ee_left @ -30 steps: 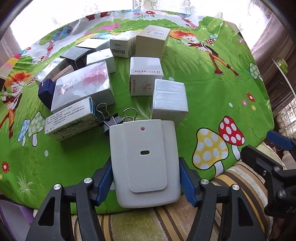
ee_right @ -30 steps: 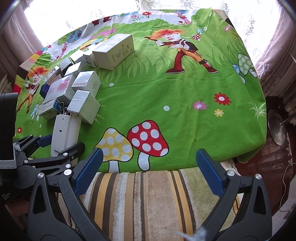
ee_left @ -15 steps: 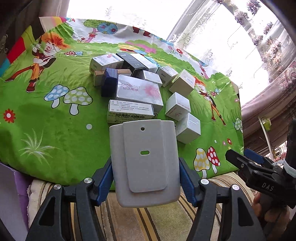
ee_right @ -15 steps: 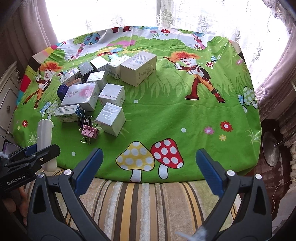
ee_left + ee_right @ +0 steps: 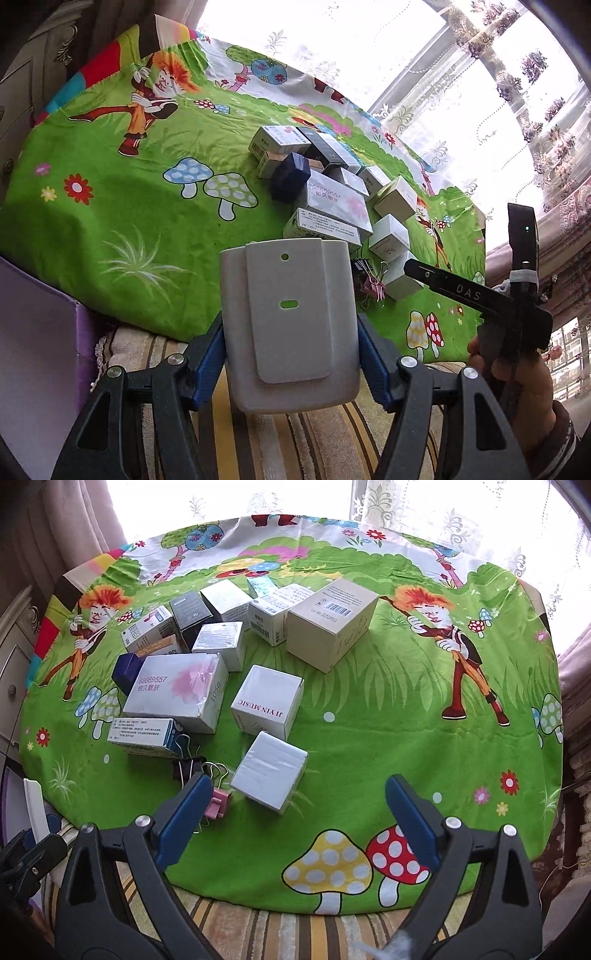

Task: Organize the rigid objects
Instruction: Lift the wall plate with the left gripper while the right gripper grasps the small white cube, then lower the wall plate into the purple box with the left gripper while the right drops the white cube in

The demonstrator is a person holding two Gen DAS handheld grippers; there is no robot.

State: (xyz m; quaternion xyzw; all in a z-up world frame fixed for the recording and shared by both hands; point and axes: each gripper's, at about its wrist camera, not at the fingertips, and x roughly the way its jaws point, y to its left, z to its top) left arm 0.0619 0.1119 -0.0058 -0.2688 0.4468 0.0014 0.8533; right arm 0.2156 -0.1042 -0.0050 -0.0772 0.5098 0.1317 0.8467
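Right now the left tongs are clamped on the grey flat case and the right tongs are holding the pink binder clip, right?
Not quite. In the right wrist view the right tongs are open and empty; the pink binder clip lies on the cloth. The left tongs do clamp the grey flat case.

Cardboard boxes (image 5: 177, 694) are clustering on the cartoon-print tablecloth's (image 5: 388, 720) left half. Metal binder clips (image 5: 207, 782) are lying before them, left of the nearest plastic-wrapped box (image 5: 271, 771).
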